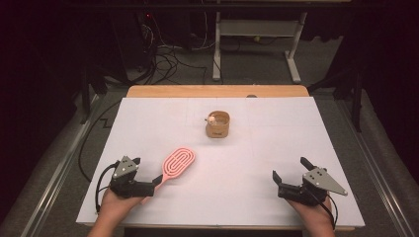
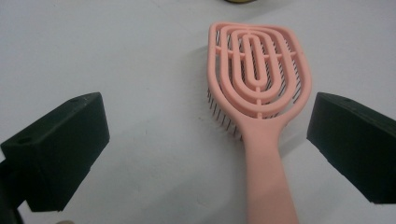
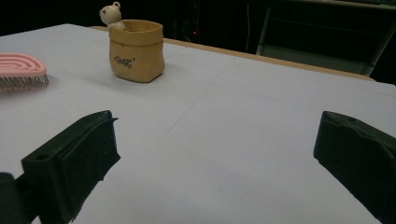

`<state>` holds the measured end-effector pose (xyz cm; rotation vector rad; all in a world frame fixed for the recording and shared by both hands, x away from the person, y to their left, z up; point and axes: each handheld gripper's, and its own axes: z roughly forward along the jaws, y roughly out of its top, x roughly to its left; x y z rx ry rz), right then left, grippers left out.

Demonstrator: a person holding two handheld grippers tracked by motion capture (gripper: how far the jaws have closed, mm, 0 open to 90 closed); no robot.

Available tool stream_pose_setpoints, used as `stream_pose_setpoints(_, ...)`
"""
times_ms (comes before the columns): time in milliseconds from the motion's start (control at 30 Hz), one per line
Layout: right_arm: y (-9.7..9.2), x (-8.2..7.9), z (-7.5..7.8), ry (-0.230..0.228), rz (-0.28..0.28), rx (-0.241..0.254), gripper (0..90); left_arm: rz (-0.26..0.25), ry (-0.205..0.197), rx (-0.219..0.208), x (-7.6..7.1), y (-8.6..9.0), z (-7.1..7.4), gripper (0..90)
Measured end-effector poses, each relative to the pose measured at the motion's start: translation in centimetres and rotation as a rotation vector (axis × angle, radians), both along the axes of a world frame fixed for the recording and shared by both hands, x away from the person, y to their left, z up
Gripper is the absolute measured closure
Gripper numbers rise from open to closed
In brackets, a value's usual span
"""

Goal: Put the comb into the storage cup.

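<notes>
Pink oval slotted brush (image 2: pixel 258 84), thin dark bristles.

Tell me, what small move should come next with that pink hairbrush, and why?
Probably close the left hand-held gripper on the handle of the pink hairbrush. Its jaws stand open on either side of the handle, which lies flat on the table nearer the right jaw, bristles down, not yet gripped. The right hand-held gripper rests open, well away.
</notes>
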<state>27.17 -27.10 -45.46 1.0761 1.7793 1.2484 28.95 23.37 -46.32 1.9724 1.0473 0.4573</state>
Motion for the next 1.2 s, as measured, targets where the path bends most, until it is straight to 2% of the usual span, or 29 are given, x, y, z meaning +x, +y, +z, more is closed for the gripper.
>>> stream_pose_setpoints(333, 0.1, 0.0, -0.1, 0.001, 0.0, -0.004, 0.0, -0.002, 0.061, 0.045, 0.3, -0.3, -0.3, 0.0)
stream_pose_setpoints(600, 0.1, 0.1, 0.2, 0.012, 0.007, 0.011, 0.0, 0.006, 0.076, 0.076, 0.4, -0.5, -0.1, 0.0)
stream_pose_setpoints(667, -0.2, 0.2, 0.4, 0.016, 0.007, 0.043, 0.0, 0.005, 0.074, 0.083, 0.5, -0.8, 0.2, 0.0)
stream_pose_setpoints(800, -0.4, 0.5, 0.3, 0.014, 0.005, 0.023, 0.0, 0.002, 0.062, 0.117, 0.7, -1.8, 1.1, 0.0)
stream_pose_setpoints(933, -0.6, 0.5, 0.0, 0.022, 0.01, 0.026, 0.0, 0.011, 0.085, 0.133, 1.5, -2.6, 1.8, 0.0)
stream_pose_setpoints(1067, -0.6, 0.5, 0.0, 0.018, 0.016, 0.031, 0.0, -0.013, 0.104, 0.162, 2.0, -3.6, 2.7, 0.0)
stream_pose_setpoints(1200, -0.6, 0.4, 0.1, 0.012, 0.015, 0.033, 0.0, -0.027, 0.124, 0.159, 2.7, -4.5, 3.5, 0.0)
